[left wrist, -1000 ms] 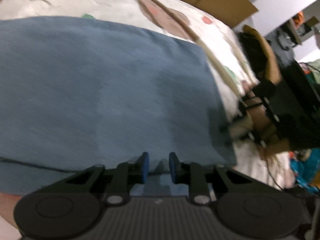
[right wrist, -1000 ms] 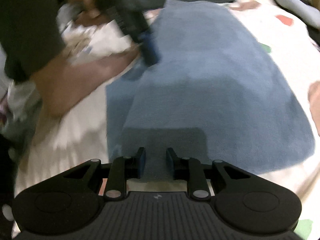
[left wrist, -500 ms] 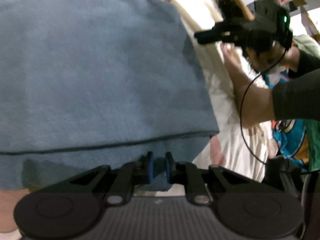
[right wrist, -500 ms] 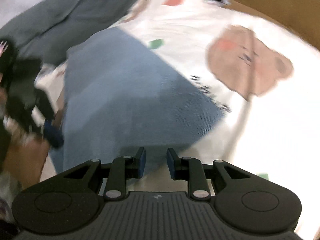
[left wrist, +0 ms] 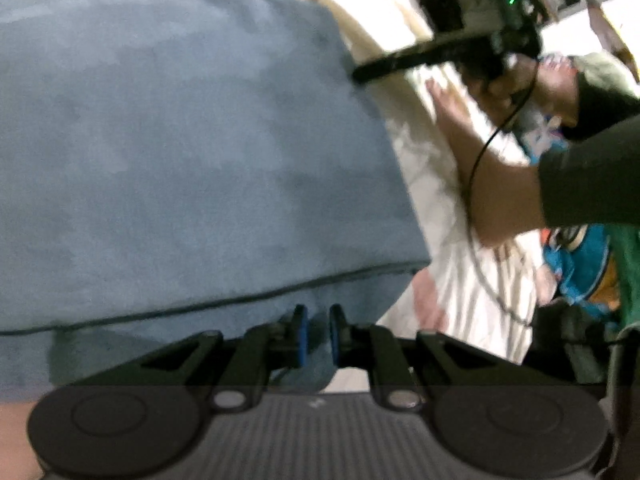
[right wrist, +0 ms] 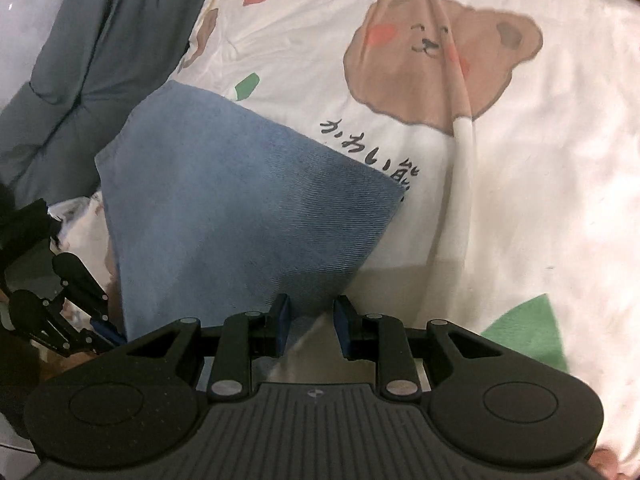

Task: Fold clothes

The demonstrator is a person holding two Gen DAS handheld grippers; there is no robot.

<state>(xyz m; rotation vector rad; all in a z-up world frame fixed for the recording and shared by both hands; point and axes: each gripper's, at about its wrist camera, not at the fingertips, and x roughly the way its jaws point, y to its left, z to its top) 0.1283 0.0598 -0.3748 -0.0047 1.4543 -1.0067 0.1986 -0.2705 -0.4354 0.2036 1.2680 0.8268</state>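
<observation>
The left gripper [left wrist: 317, 334] has been pinched shut on the blue cloth [left wrist: 180, 152]; the right gripper [right wrist: 309, 328], spread, has been swung over its corner, so lifting is likely next.

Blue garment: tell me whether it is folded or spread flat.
Folded. In the left wrist view an upper layer of the blue garment ends in an edge lying over a lower layer, which the left gripper pinches.

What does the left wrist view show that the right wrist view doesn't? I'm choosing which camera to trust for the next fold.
Only the left wrist view shows the left gripper pinching the blue cloth's near edge, a hem line, and the person's forearm. Only the right wrist view shows the right gripper with jaws apart over the cloth's corner, the bear print on the sheet, and grey bedding. Both show the blue cloth, the white sheet and the other gripper.
</observation>
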